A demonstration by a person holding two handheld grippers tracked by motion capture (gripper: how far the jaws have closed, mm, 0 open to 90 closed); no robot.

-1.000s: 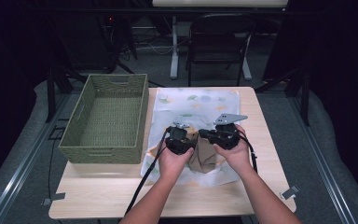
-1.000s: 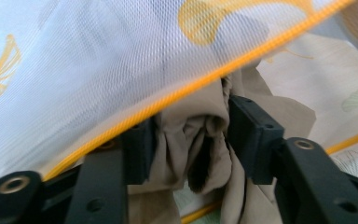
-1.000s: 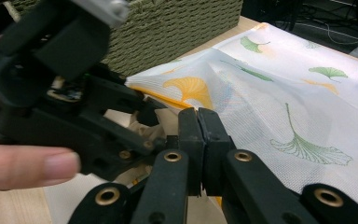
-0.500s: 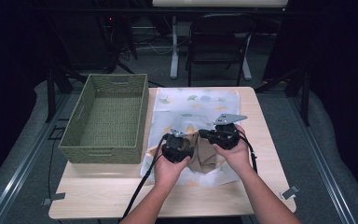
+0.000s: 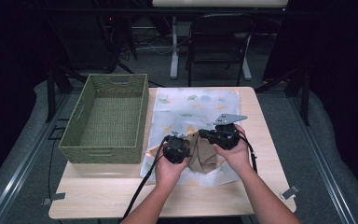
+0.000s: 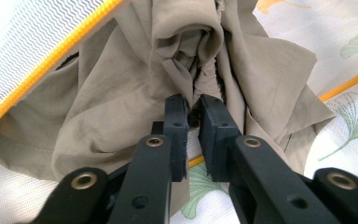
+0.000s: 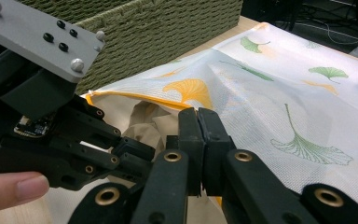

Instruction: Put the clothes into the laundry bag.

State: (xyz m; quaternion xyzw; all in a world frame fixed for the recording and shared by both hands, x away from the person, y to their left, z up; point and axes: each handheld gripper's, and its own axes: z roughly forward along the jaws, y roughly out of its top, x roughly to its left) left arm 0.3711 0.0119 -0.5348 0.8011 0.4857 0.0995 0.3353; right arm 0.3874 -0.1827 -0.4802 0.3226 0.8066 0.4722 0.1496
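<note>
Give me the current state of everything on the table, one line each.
Khaki garment: crumpled, partly under the mesh bag's edge.
Mesh bag: lies flat on the table, near edge lifted.
Basket: upright, empty.
Left gripper: jaws just closed, pinching a garment fold.
Right gripper: shut on the bag's orange-trimmed edge, lifting it.
Table: bears the bag and basket.

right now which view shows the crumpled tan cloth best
The left gripper view: the tan cloth is close up, folds and hem clear. The high view shows a small bunch between the grippers. The right gripper view shows a bit under the leaf-print bag.
</note>
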